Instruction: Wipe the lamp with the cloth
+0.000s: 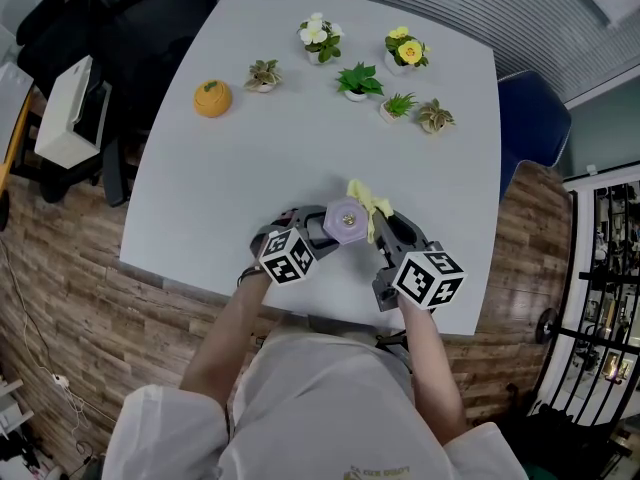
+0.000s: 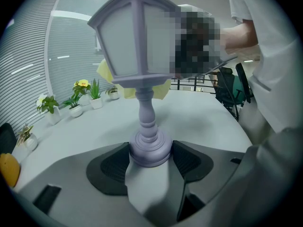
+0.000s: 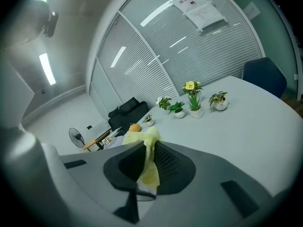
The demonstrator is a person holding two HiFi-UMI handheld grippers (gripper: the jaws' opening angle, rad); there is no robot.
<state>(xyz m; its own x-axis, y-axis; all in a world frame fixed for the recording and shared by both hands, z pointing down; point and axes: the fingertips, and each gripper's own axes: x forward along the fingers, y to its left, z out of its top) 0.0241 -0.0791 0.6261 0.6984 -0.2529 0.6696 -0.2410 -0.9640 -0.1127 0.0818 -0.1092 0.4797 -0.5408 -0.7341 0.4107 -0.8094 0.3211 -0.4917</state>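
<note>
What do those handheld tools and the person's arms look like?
The left claw and right claw are smooth grey plastic shells with black ribbed pads inside. Each carries a cube of black-and-white square markers. No cables show. The person wears a white short-sleeved top; the forearms are bare.

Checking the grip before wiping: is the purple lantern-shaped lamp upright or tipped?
Upright: the purple lantern-shaped lamp stands straight on its stem, its round base clamped in the left gripper.

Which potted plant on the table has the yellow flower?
The back-right pot, the only one with yellow blooms; the back-left pot flowers white.
</note>
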